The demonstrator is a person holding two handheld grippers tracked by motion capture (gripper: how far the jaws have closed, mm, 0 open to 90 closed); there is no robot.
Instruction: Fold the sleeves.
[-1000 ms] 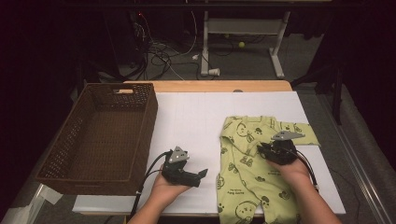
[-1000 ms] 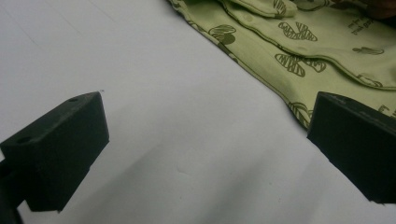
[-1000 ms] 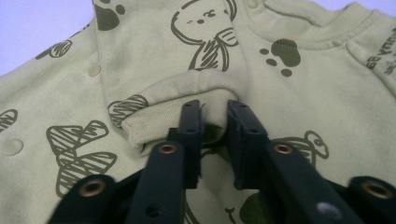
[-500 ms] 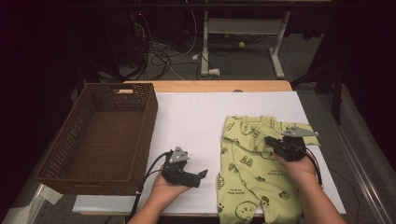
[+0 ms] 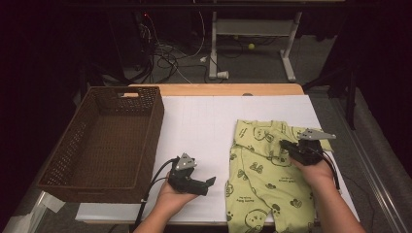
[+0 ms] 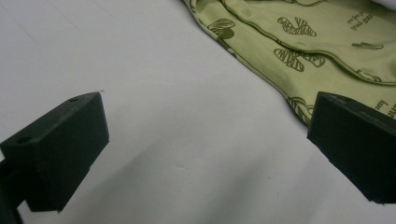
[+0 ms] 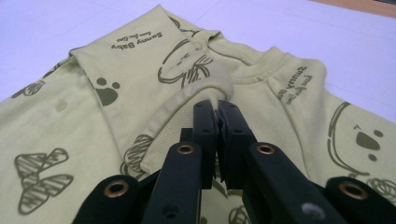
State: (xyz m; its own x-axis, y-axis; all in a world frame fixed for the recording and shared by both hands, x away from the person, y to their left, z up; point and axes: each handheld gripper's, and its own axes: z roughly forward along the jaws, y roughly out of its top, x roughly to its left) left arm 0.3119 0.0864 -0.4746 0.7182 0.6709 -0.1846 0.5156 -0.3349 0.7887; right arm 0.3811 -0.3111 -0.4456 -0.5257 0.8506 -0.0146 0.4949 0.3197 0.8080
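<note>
At the near edge of the desk [image 5: 204, 116] the left gripper [image 5: 210, 182] rests in the person's palm on bare white surface, jaws spread wide with nothing between them, its tips aimed toward the garment's near left hem. Just to its right, one green baby romper [image 5: 265, 177] lies flat along the desk's right side, its legs reaching the near edge and its neckline pointing toward the far edge. Farther up, over the romper's chest, the right gripper [image 5: 283, 144] has its jaws pinched tight on the cuff [image 7: 205, 93] of a sleeve that is folded across the front; the ribbed edge bunches up between the pads. The cloth looks thin, soft and very light, I'd say, so it will sag and drape the instant it is lifted, and a single pinch will let the rest trail and unfold. The firmer spots to take are the ribbed cuff now held, the collar band, or a seamed hem; the printed middle would only pucker. Nothing about it seems slippery or breakable. At the desk's left edge, well apart from the romper, stands one brown wicker basket [image 5: 145, 126]. Counted: one romper, one basket, two grippers.
</note>
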